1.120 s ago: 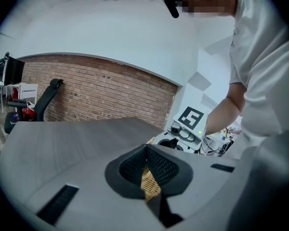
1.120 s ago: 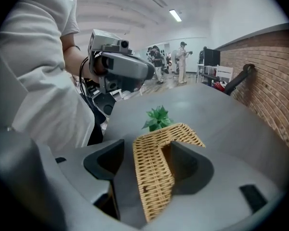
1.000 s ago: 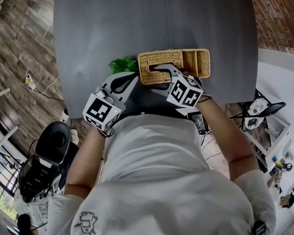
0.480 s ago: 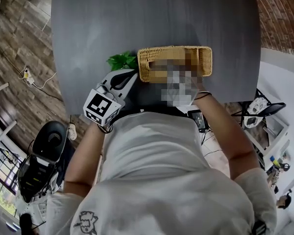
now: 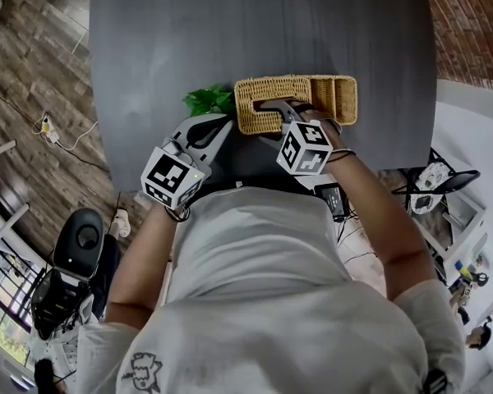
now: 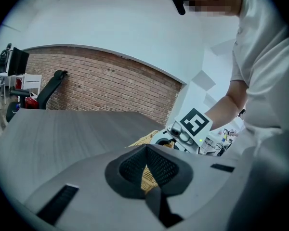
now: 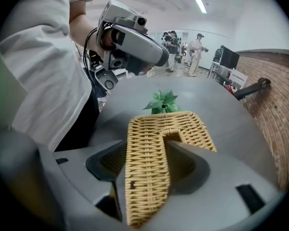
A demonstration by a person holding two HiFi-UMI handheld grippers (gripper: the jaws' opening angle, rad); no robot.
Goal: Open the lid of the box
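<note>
R tool point(image 7: 150, 147) jaws closing on wicker lid point(image 7: 145, 179) of box point(image 5: 338, 98); L tool point(image 6: 147, 149) closed, empty.

**Setting:** an open-plan lab or studio workroom with office fittings.

**Evidence round you:**
- An exposed brick wall point(image 6: 101, 88) meets plain white plaster.
- The wood-plank floor point(image 5: 33, 64) has a power strip point(image 5: 49, 135) and its lead lying loose on it.
- You stand at a broad dark grey table point(image 5: 255, 39).
- A black chair point(image 6: 50, 85) sits by the brick.
- Monitors point(image 7: 227, 57) stand on a side desk.
- A strip light point(image 7: 201, 6) is set in the white ceiling.
- Several people point(image 7: 195, 49) stand at the far end.
- Cabled equipment point(image 5: 440, 187) sits on stands at your right.
</note>
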